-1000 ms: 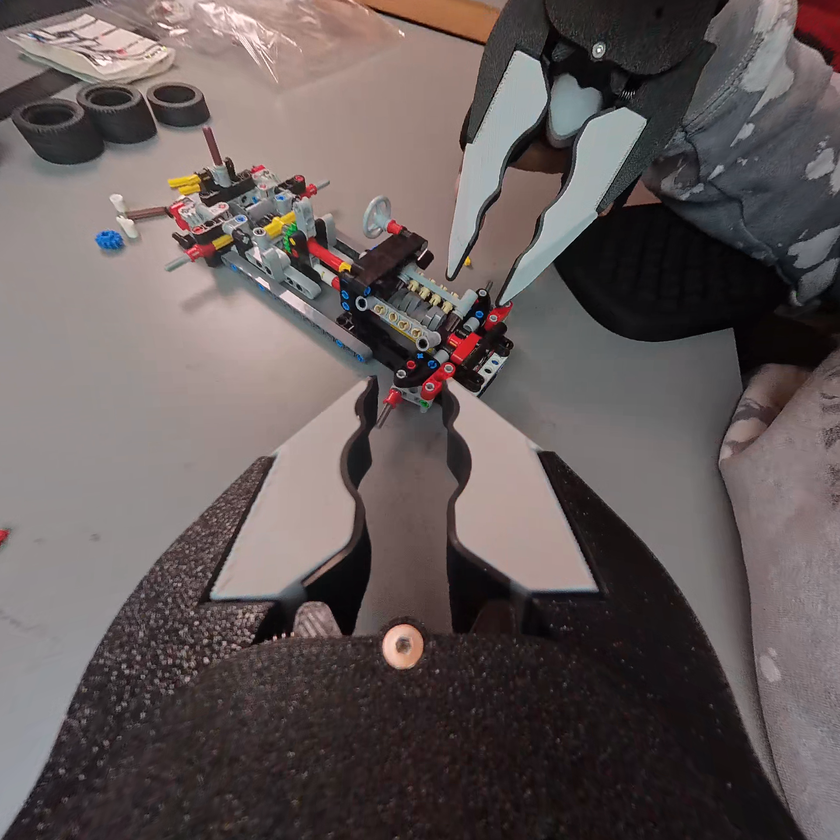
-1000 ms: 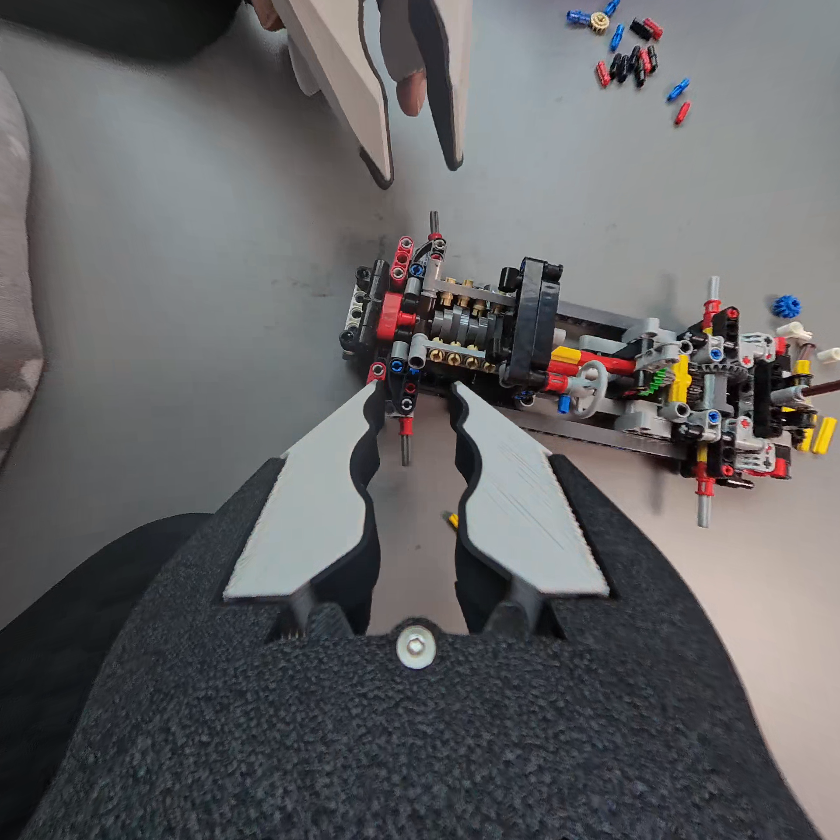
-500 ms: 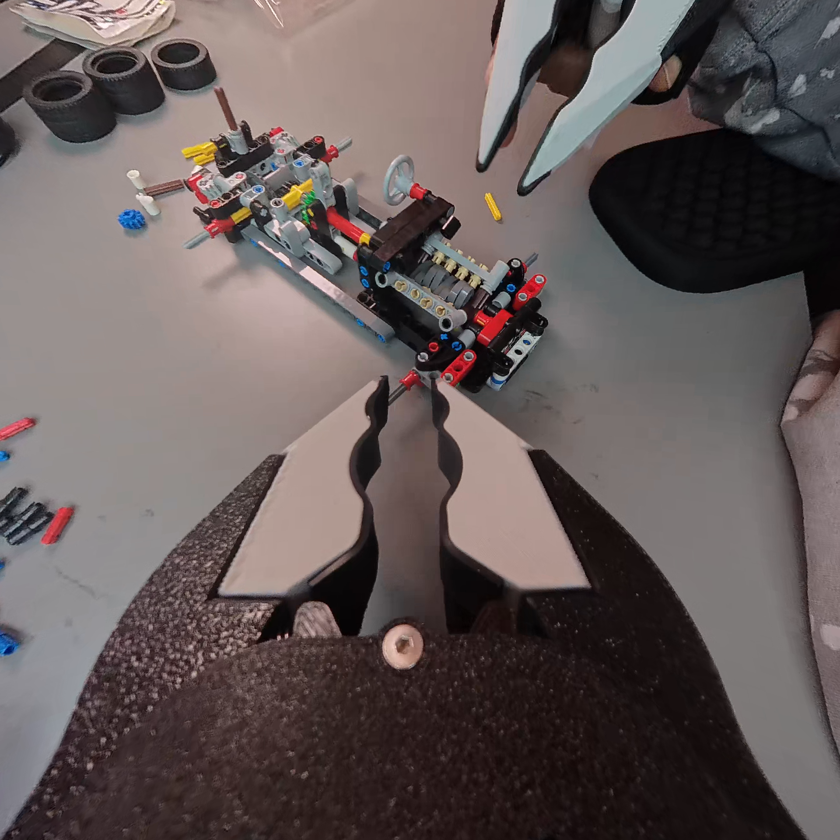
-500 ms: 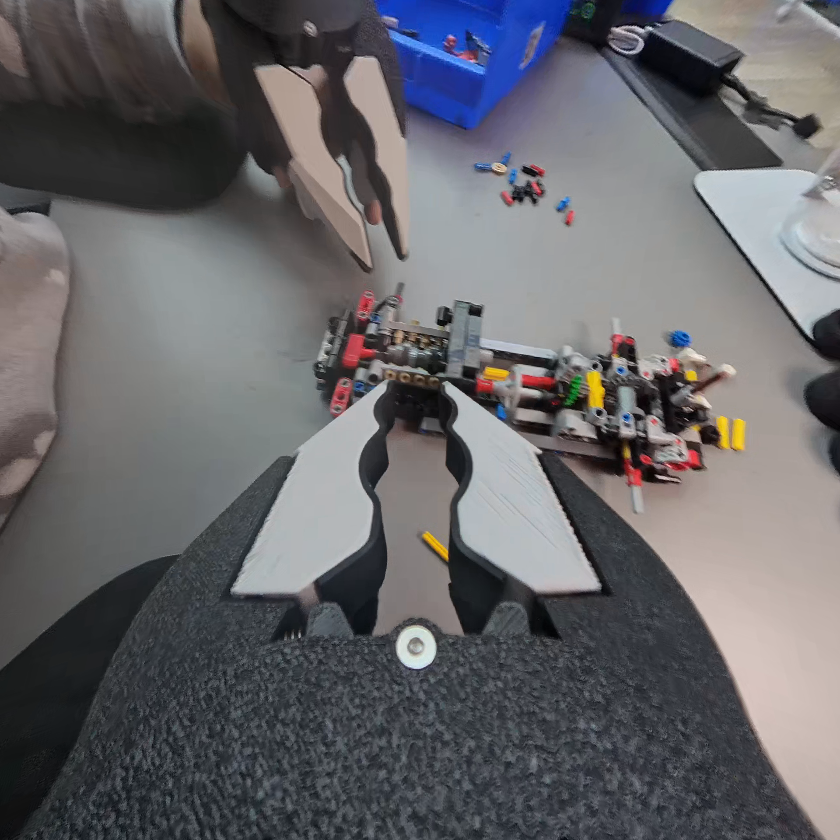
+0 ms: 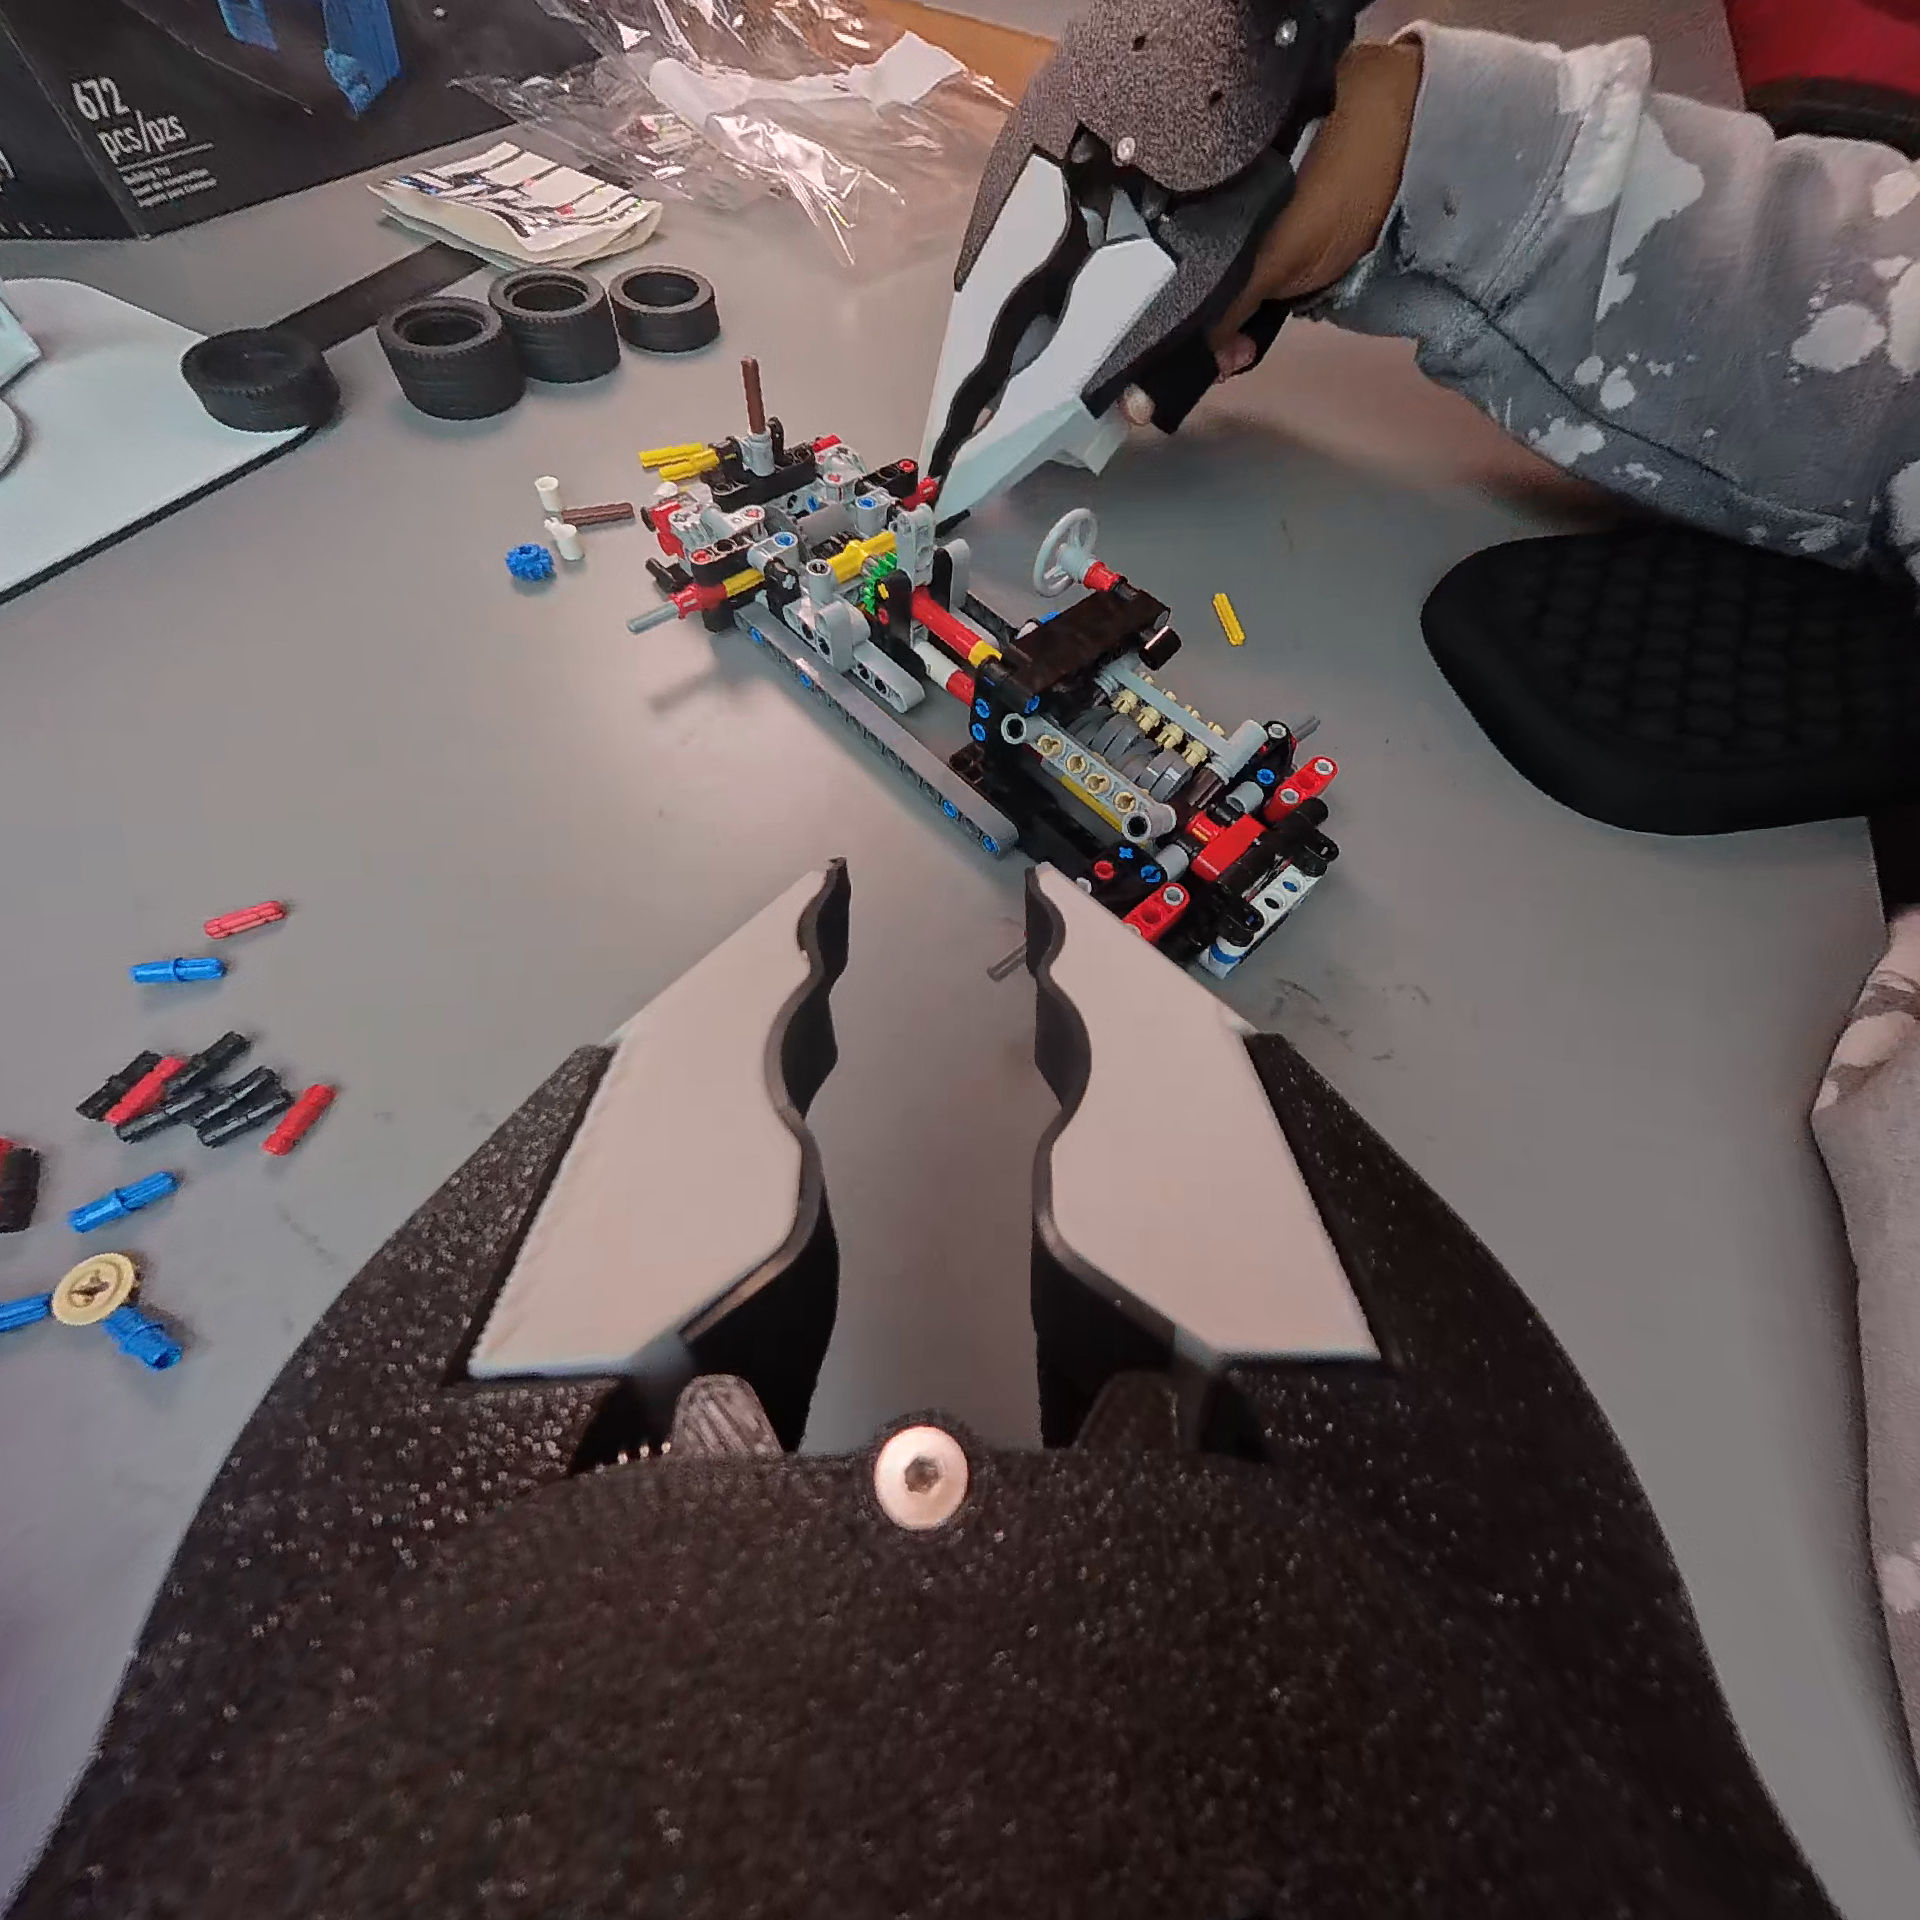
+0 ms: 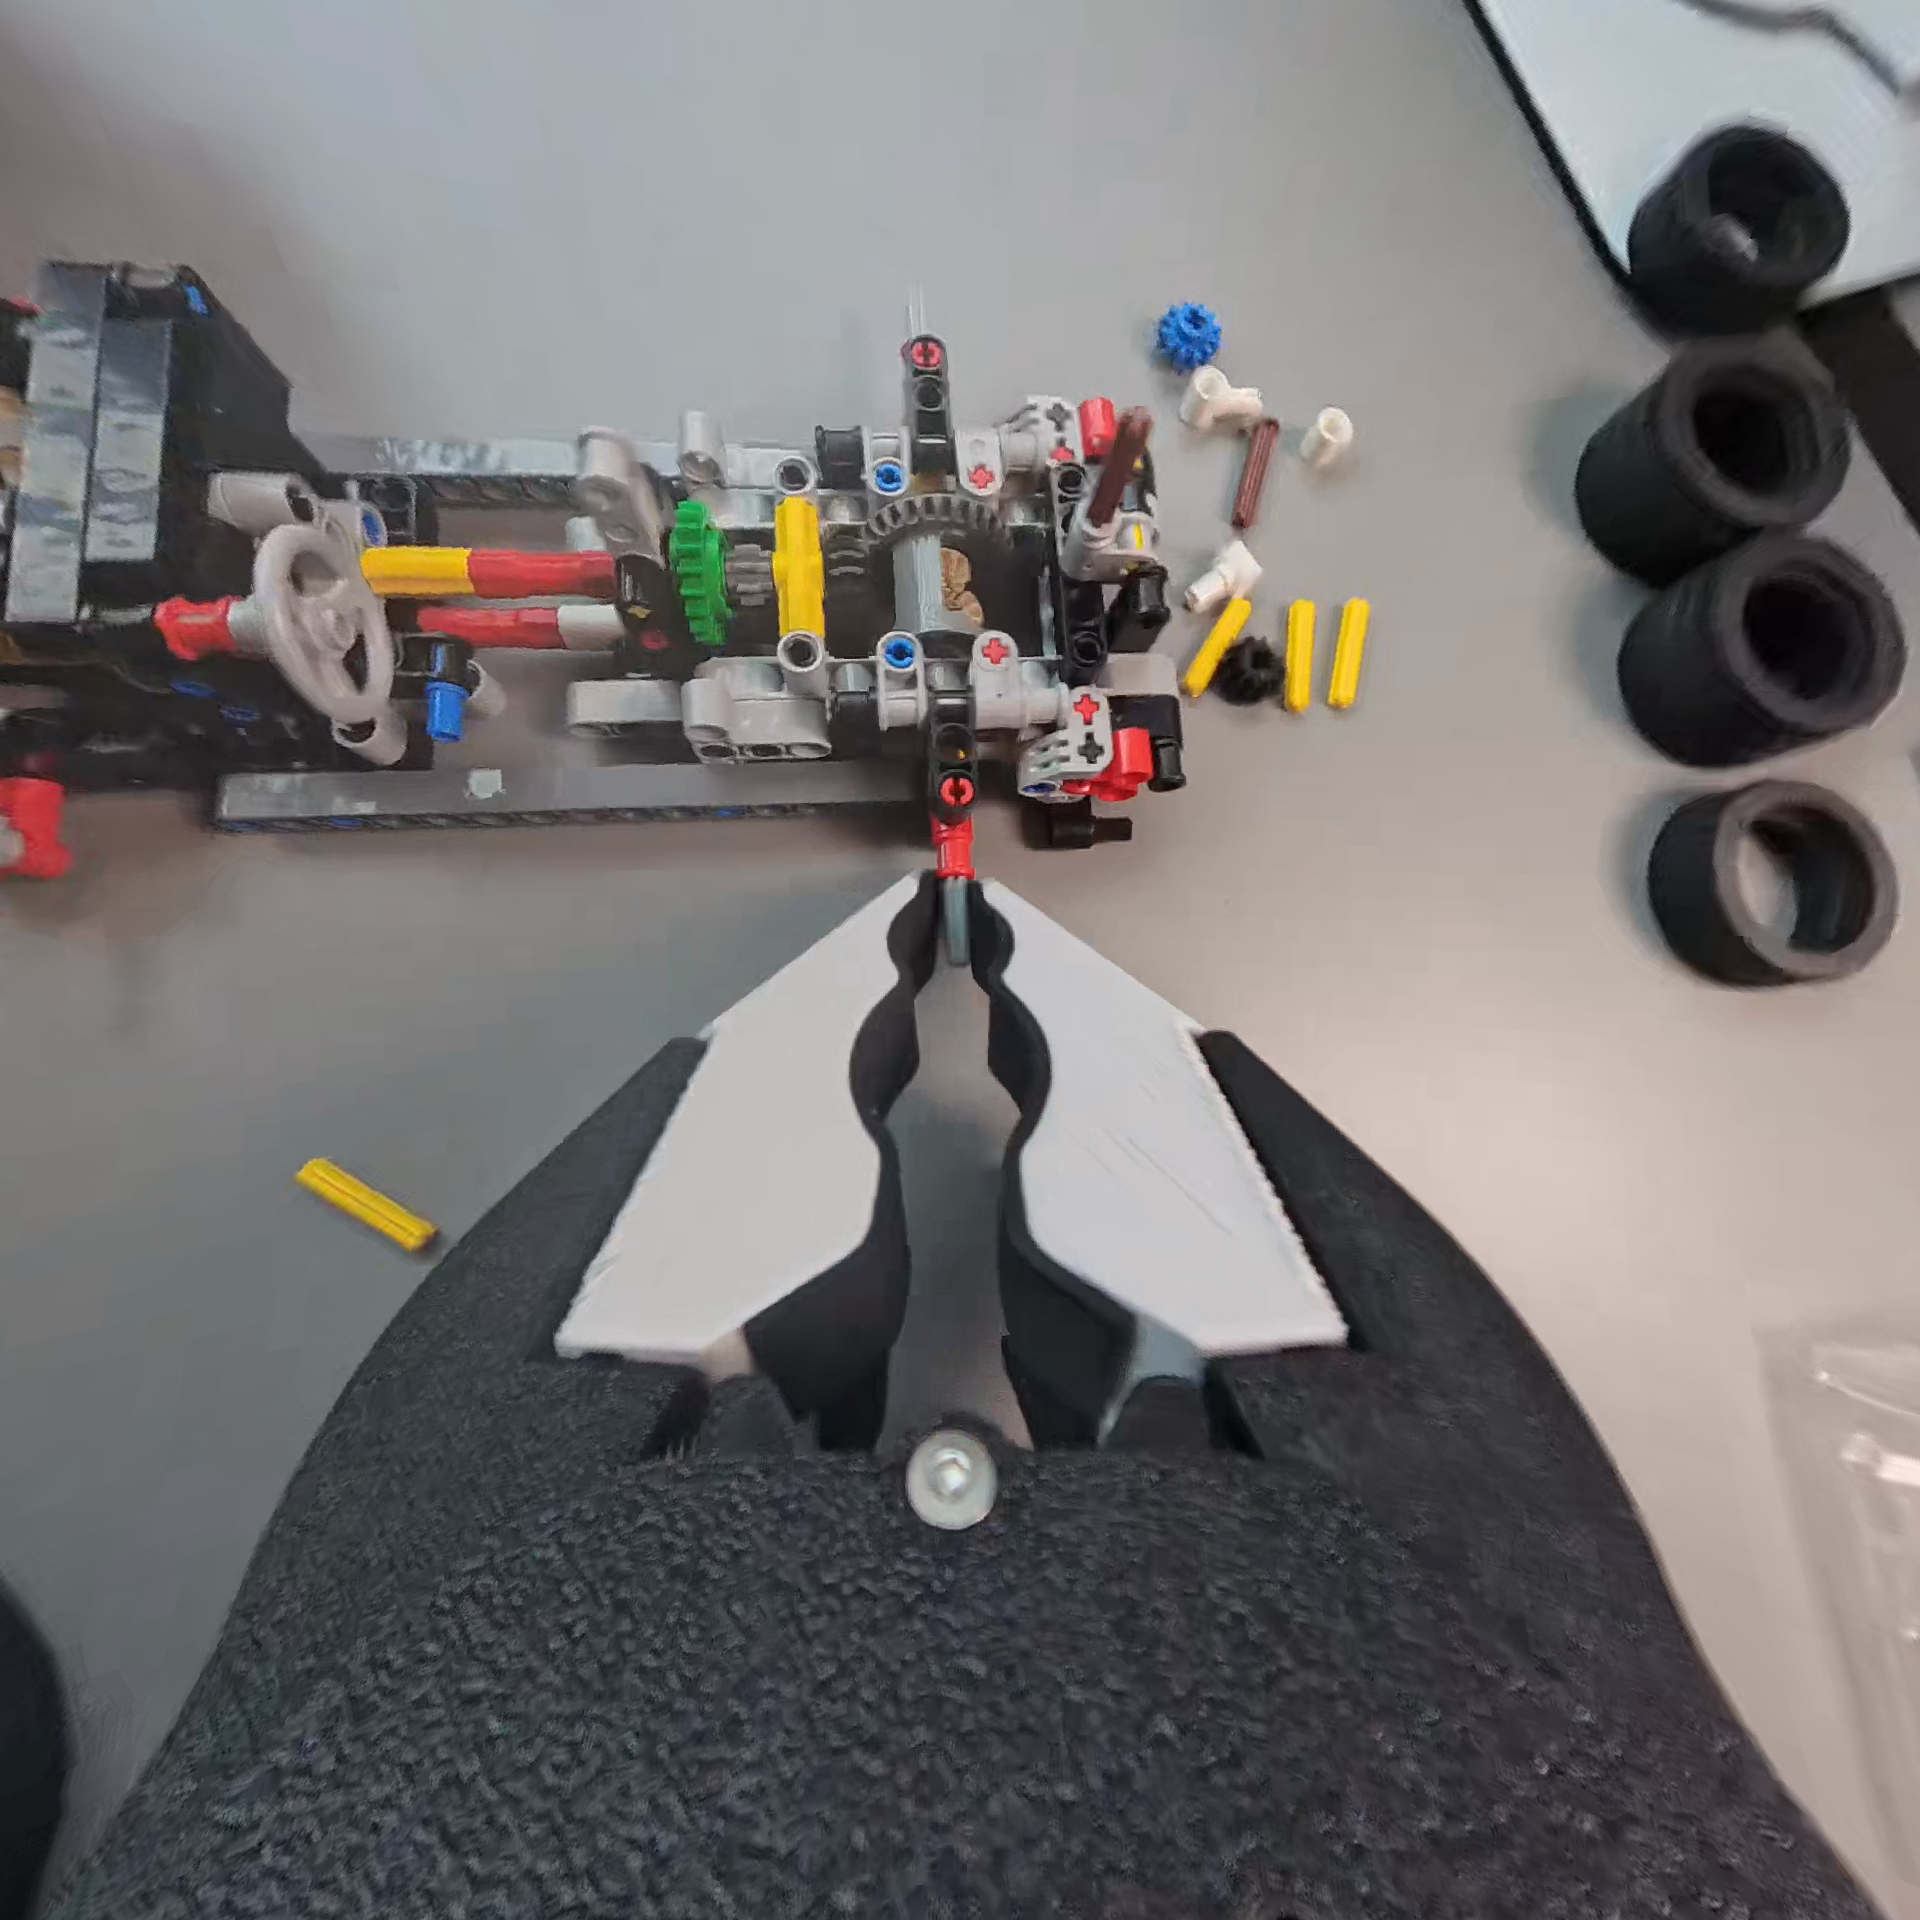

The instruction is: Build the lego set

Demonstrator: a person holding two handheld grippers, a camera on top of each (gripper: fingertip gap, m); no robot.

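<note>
My right tongs (image 6: 951, 902) pinch the car frame's (image 6: 727, 582) grey axle (image 6: 953, 920) to seat it. My left tongs (image 5: 935, 914) hover open, empty, near its other end

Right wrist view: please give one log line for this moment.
right tongs: shut on grey axle | chassis: on table | left tongs: open, empty

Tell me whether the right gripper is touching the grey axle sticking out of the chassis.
Touching. The right wrist view shows the right gripper with its fingertips closed around the grey axle that projects from the chassis.
</note>
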